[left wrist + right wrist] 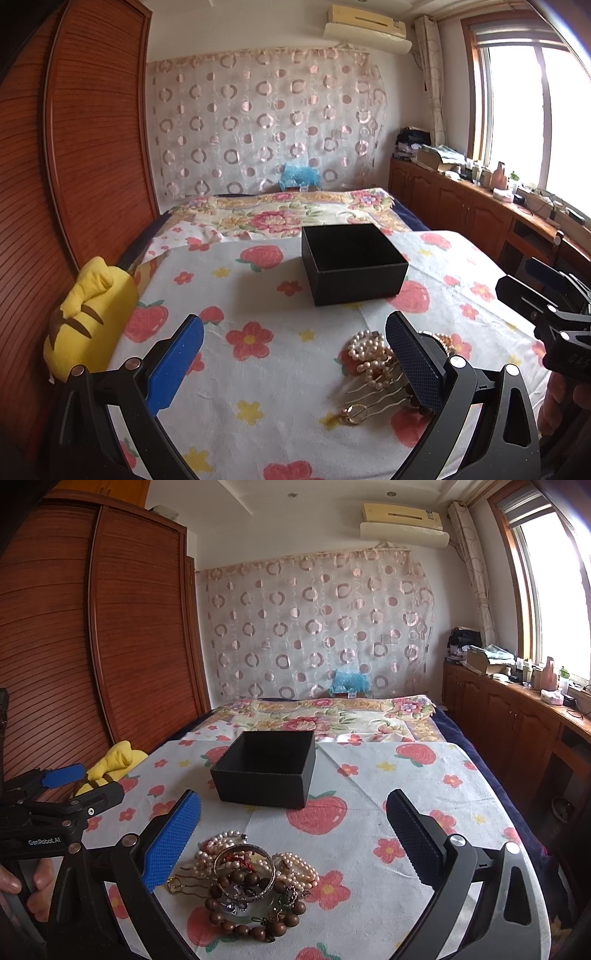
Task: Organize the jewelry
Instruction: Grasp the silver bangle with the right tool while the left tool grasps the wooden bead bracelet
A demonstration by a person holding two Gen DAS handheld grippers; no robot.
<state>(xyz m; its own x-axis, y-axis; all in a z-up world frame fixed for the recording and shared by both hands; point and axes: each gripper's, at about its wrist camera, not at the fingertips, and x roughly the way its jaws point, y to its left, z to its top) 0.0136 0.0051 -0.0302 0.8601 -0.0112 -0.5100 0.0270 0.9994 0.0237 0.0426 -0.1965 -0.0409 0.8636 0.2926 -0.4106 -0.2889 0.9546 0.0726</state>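
Observation:
An open black box (352, 262) (267, 771) stands on the flowered cloth (258, 295) (369, 812) and looks empty. Nearer to me lies a jewelry pile (247, 882) (373, 365): pearl strands (295, 867) (365, 350), a brown wooden bead bracelet (236, 919), a silver bangle (245, 871) and a gold hair pin (356, 413) (179, 886). My left gripper (295, 354) is open, its right finger partly hiding the pile. My right gripper (295, 834) is open above the pile, touching nothing. Each gripper shows in the other's view, left (79, 786), right (543, 291).
A yellow plush toy (88, 317) (110, 764) lies at the cloth's left edge beside a wooden wardrobe (74, 166). Behind the box is a floral blanket (280, 210). Wooden cabinets (517, 731) with clutter run along the right under a window. A hand (22, 882) holds the left gripper.

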